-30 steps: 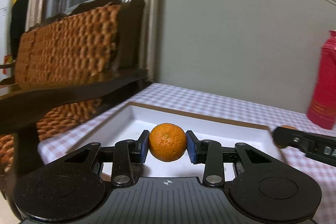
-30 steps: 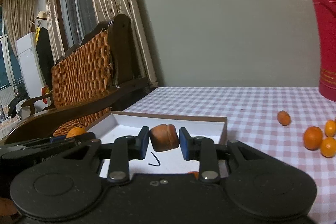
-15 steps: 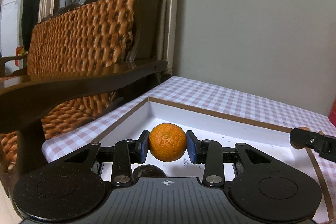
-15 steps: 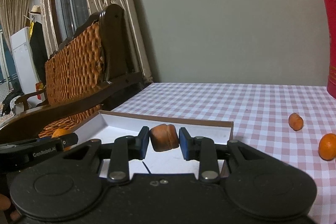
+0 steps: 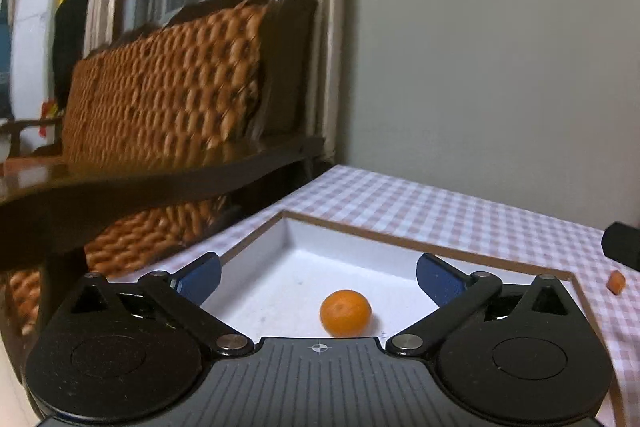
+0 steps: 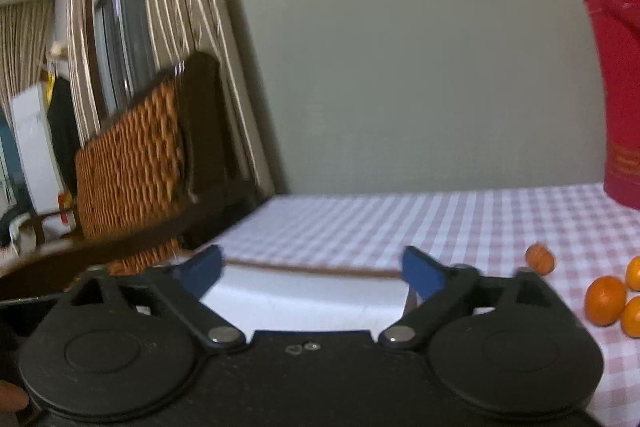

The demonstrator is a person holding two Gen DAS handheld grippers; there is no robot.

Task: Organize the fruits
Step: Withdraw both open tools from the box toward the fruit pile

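A white tray with a brown rim [image 5: 400, 245] sits on the checked tablecloth. An orange mandarin [image 5: 345, 312] lies on the tray floor, below my left gripper [image 5: 318, 273], which is open and empty above it. My right gripper [image 6: 312, 269] is open and empty over the same tray [image 6: 304, 297]; the brown fruit it held is hidden from view. Several mandarins [image 6: 605, 300] and a small brownish fruit [image 6: 540, 258] lie on the cloth to the right. A small orange piece [image 5: 616, 282] lies right of the tray.
A red thermos [image 6: 618, 75] stands at the back right of the table. A dark wooden chair with a woven back [image 5: 168, 99] stands close to the table's left edge. A grey wall runs behind the table.
Both grippers opened. The left one let go of the mandarin, which now lies in the tray. The right one let go of the brown fruit, now out of sight.
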